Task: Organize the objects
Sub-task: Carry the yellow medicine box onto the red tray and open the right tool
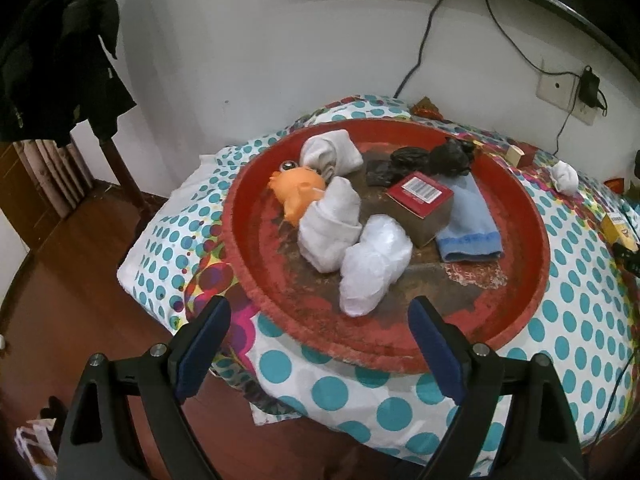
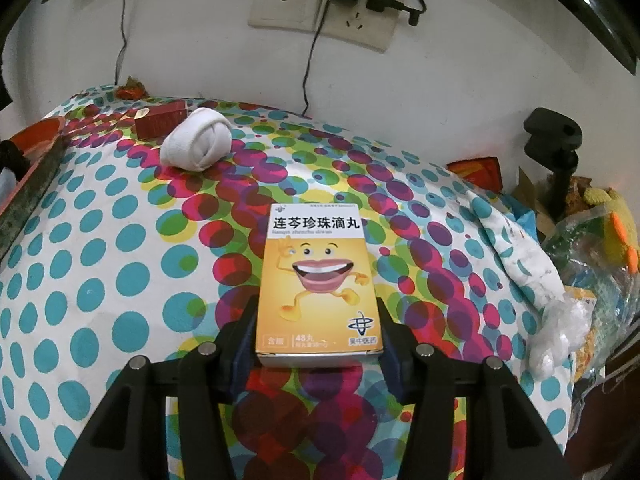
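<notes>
My left tongs are spread wide and hold nothing. They hang over the near rim of the red tray, which sits on the dotted cloth.

In the tray I see many things. A white bag lies near the near rim. Touching it, toward the left, is a rolled white sock. An orange toy lies behind that sock, near the tray's left side. Another white sock sits by the far rim. A red box stands in the middle, and a blue cloth lies just beside it on the right. Black bags are bunched at the far side.

Past the tray's right rim, a small white sock ball rests on the cloth.

My right tongs pinch a yellow box by its two long sides. The box has a smiling mouth picture on top. I see it over the middle of the cloth, but I cannot tell if it touches the cloth.

In the right view, the sock ball lies near the far edge of the cloth. A small red pack lies just beside it, toward the far left corner. The tray's rim shows at the left edge. A wall plug is up on the wall behind.
</notes>
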`<state>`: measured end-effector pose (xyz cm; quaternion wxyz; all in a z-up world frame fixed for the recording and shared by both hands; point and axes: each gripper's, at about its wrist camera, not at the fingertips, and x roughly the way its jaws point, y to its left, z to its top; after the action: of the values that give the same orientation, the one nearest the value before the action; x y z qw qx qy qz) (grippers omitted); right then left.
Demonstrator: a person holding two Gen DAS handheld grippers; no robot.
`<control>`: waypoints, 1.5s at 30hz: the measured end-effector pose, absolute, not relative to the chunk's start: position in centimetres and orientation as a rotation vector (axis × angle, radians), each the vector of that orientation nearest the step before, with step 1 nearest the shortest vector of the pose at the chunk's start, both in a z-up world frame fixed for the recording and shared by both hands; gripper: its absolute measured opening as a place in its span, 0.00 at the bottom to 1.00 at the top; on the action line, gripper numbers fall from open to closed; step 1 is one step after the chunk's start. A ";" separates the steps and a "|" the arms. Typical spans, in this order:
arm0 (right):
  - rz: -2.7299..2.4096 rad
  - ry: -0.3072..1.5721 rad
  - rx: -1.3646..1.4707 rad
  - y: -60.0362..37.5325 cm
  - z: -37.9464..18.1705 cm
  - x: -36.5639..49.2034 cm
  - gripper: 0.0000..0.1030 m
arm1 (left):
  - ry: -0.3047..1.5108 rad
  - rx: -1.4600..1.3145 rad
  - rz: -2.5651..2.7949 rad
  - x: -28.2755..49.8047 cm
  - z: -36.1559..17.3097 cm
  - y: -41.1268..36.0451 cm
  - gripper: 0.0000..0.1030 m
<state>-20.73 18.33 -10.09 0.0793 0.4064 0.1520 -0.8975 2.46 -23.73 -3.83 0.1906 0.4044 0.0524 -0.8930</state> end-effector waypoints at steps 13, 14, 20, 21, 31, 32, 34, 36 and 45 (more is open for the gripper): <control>-2.689 0.327 1.239 16.8 -8.0 -17.5 0.51 | 0.128 1.142 -2.538 3.5 -3.9 -23.4 0.95; -2.685 0.333 1.231 16.4 -7.6 -17.1 0.51 | 0.125 1.141 -2.537 3.6 -3.9 -23.4 0.95; -2.634 0.396 1.160 13.2 -5.6 -14.3 0.51 | 0.144 1.140 -2.533 3.8 -4.0 -24.0 0.96; -2.627 0.403 1.146 12.7 -5.3 -14.0 0.51 | 0.157 1.143 -2.534 3.8 -4.1 -24.2 0.97; -2.528 0.378 1.058 6.7 -2.6 -12.0 0.51 | 0.183 1.150 -2.525 4.0 -4.0 -25.1 0.98; -2.510 0.369 1.054 5.9 -2.4 -11.9 0.51 | 0.192 1.153 -2.523 4.0 -4.0 -25.3 0.98; -2.490 0.368 1.034 4.5 -2.2 -11.5 0.51 | 0.199 1.150 -2.521 4.0 -4.0 -25.5 0.98; -2.461 0.359 1.018 2.8 -1.9 -11.2 0.51 | 0.189 1.148 -2.509 4.1 -4.0 -25.7 0.99; -2.362 0.405 0.983 -4.4 -2.2 -10.4 0.51 | 0.210 1.151 -2.481 4.2 -4.3 -26.7 0.99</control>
<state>-10.37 -4.45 -2.25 0.2722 0.3651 0.1504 -0.8775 4.18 -26.66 -4.26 0.1978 0.4112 0.0751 -0.8866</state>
